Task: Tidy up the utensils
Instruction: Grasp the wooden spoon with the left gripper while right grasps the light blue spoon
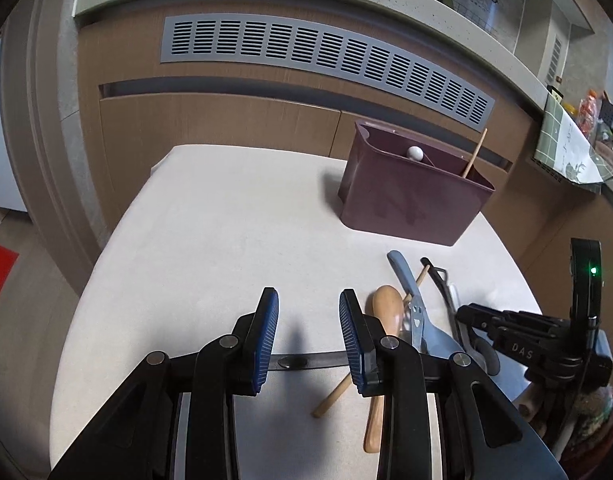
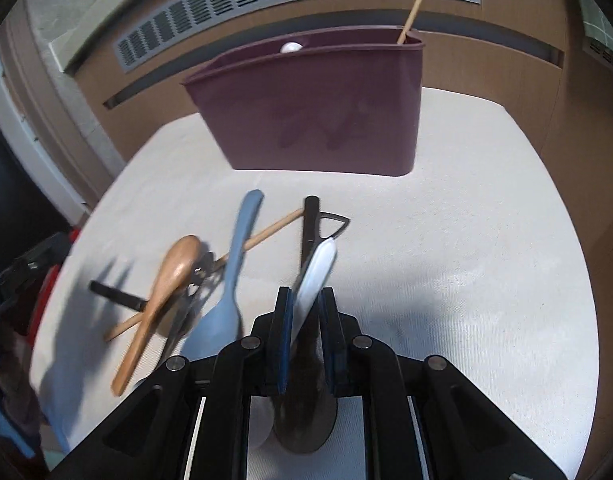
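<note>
Pale cloth covers the bench (image 2: 486, 280), with a maroon holder (image 2: 318, 112) at the back. From the left: the left tongs (image 1: 308, 320) stand spread over bare cloth, a wooden spoon (image 1: 380, 344) just to their right. Next lie a blue spoon (image 2: 234, 276) and a chopstick (image 2: 274, 228). A white spoon handle (image 2: 316, 272) sits between the right tongs (image 2: 306, 308); whether they pinch it I cannot tell.

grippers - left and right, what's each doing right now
left gripper: open, nothing between its blue pads.
right gripper: white utensil handle between its jaws; cannot tell whether the pads grip it.
</note>
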Action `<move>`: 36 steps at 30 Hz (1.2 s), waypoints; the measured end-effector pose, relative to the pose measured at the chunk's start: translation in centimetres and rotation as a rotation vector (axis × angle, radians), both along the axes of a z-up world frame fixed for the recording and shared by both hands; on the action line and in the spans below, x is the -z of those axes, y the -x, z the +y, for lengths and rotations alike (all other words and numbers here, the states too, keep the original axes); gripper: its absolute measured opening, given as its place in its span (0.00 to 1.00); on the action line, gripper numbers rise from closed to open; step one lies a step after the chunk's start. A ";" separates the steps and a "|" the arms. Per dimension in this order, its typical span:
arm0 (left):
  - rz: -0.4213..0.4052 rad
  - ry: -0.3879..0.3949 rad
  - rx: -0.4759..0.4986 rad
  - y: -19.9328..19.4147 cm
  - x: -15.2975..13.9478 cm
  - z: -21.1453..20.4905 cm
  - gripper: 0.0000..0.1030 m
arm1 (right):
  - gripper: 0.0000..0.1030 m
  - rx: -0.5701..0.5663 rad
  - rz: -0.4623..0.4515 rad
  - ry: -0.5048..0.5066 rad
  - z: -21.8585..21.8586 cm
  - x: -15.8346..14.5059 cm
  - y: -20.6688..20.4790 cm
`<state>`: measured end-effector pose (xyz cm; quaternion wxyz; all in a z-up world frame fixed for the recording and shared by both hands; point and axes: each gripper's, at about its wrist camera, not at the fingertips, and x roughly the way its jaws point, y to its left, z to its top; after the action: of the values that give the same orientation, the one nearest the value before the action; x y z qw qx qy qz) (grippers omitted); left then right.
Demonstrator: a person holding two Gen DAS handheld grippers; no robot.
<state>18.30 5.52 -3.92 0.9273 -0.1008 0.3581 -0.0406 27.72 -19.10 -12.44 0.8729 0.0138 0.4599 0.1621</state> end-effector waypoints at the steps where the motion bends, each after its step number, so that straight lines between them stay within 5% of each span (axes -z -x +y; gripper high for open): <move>1: -0.004 -0.006 0.002 0.0 0.1 -0.2 0.32 | 0.14 0.001 0.001 0.001 0.1 0.2 0.0; 13: 0.028 -0.007 0.095 0.2 0.9 -2.5 0.32 | 0.18 0.004 0.010 -0.033 0.3 0.0 0.2; 18: 0.037 -0.011 0.075 0.3 1.0 -1.6 0.32 | 0.18 -0.040 -0.086 -0.008 -0.1 -1.6 2.1; 25: 0.163 0.072 0.179 -2.2 2.9 -3.4 0.32 | 0.18 -0.096 -0.079 -0.009 -1.3 -1.9 3.9; 29: 0.176 0.004 0.251 -3.2 3.1 -6.3 0.32 | 0.18 -0.054 -0.078 -0.004 -2.3 -1.6 3.9; 36: 0.205 -0.088 0.230 -5.2 4.2 -7.5 0.32 | 0.18 -0.039 -0.104 0.005 -3.2 -1.7 4.3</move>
<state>23.54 -2.02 -8.09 0.8788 -0.0218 0.4613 -0.1203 23.43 -22.33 -10.74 0.8924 -0.0057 0.4143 0.1786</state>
